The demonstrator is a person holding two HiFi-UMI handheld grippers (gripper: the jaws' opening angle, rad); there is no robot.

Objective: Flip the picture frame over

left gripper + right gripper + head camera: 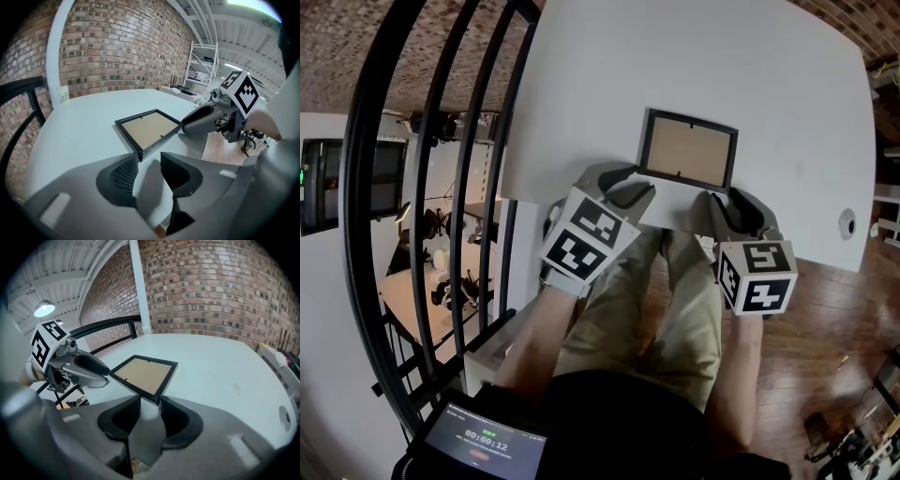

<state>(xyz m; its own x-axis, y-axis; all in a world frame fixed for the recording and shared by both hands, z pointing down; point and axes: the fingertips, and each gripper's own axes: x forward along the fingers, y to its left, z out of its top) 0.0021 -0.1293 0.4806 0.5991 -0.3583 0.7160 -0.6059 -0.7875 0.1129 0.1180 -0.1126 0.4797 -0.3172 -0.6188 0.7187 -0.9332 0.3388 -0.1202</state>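
Black picture frame point(687, 150) at near edge of table point(769, 84) | left gripper point(147, 161), right gripper point(150, 404): jaws apart, empty

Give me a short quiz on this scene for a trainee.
1. True or false: the picture frame lies flat, brown side up.
2. The jaws of the left gripper and right gripper are: A) clamped on the frame, B) apart, gripping nothing, C) shut on nothing.
3. Fill in: the frame rests on a white ___.
Key: 1 true; 2 B; 3 table.
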